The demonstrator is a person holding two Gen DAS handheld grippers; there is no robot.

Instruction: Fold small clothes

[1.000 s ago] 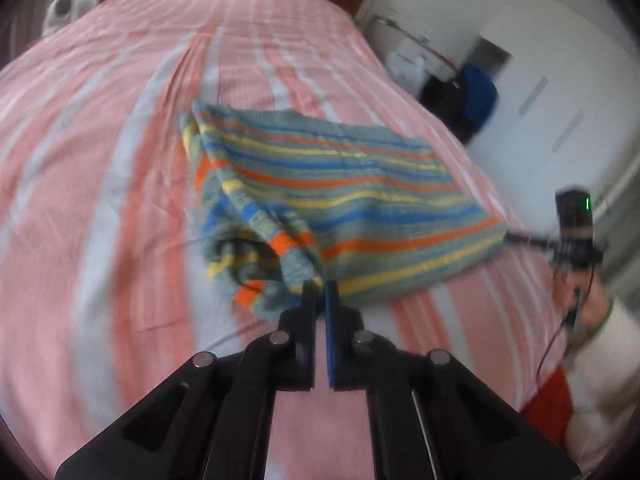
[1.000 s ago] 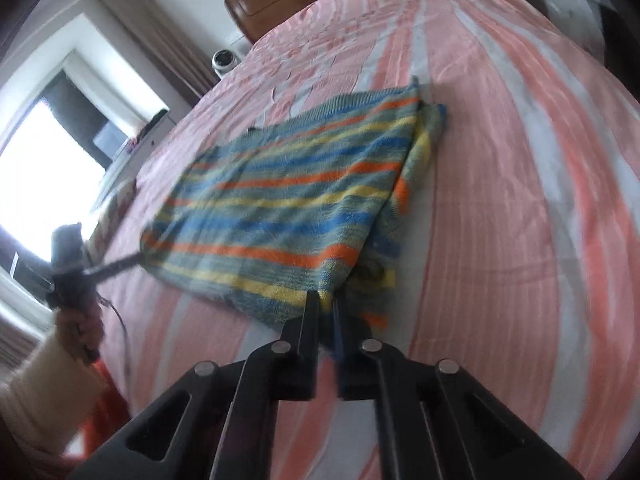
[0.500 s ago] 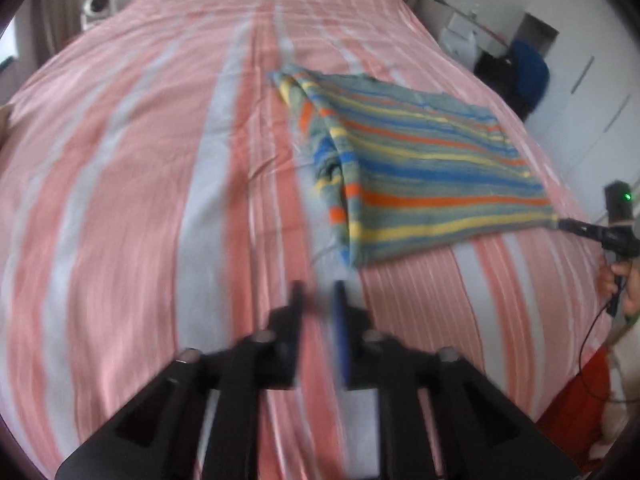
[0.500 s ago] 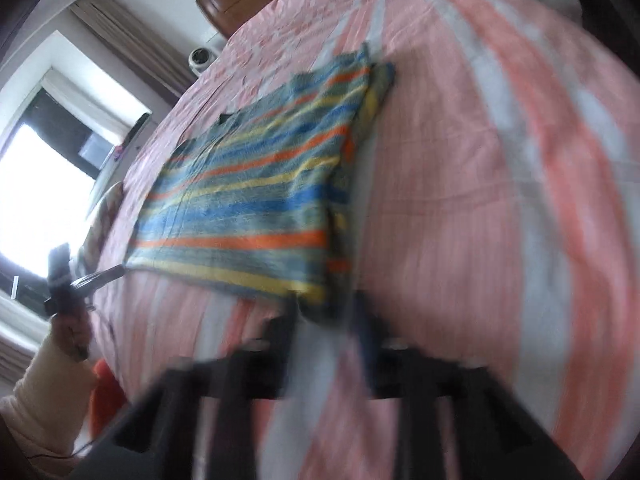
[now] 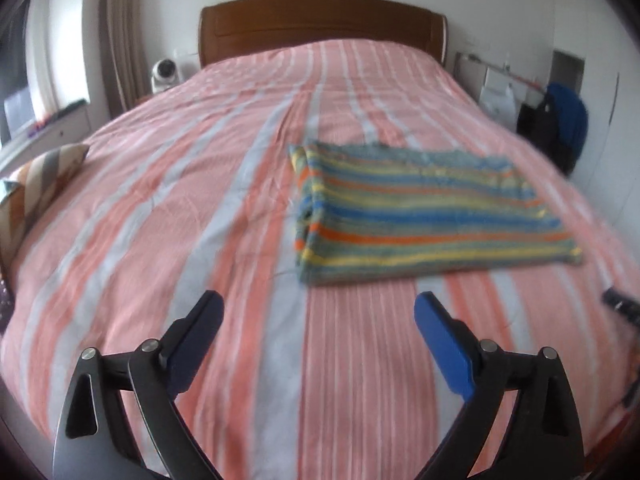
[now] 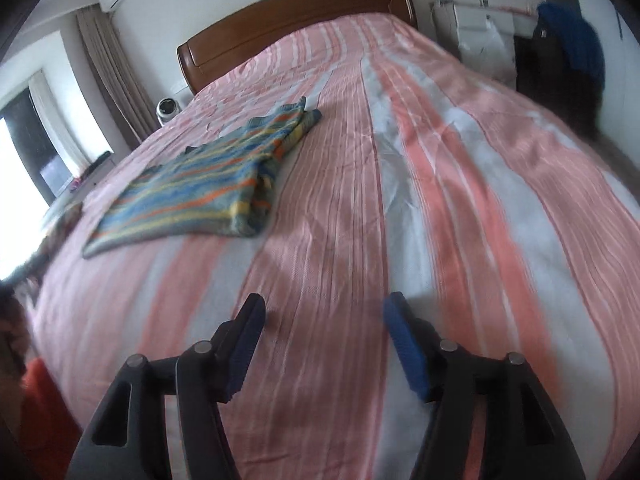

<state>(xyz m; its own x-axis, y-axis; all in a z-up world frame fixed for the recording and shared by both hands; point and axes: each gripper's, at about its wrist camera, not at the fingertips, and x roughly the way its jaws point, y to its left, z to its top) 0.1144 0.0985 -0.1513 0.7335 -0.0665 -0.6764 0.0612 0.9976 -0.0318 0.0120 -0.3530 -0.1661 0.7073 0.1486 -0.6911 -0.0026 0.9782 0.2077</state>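
Note:
A striped knit garment [image 5: 424, 212], blue, orange, yellow and grey-green, lies folded flat on the pink-and-white striped bed [image 5: 200, 208]. In the right wrist view it [image 6: 204, 184] lies at the left. My left gripper [image 5: 319, 306] is open and empty, pulled back from the garment's near edge above the bedspread. My right gripper [image 6: 324, 312] is open and empty, well back and to the right of the garment.
A brown wooden headboard [image 5: 320, 24] stands at the far end. A striped cushion [image 5: 36, 184] lies at the bed's left edge. A white camera [image 5: 164, 74] sits on the bedside table. A blue and black bag [image 5: 560, 124] and white furniture stand at the right.
Both grippers were shut at the garment's near edge a second ago. They have let go, opened wide and pulled back. The garment has settled flat on the bed.

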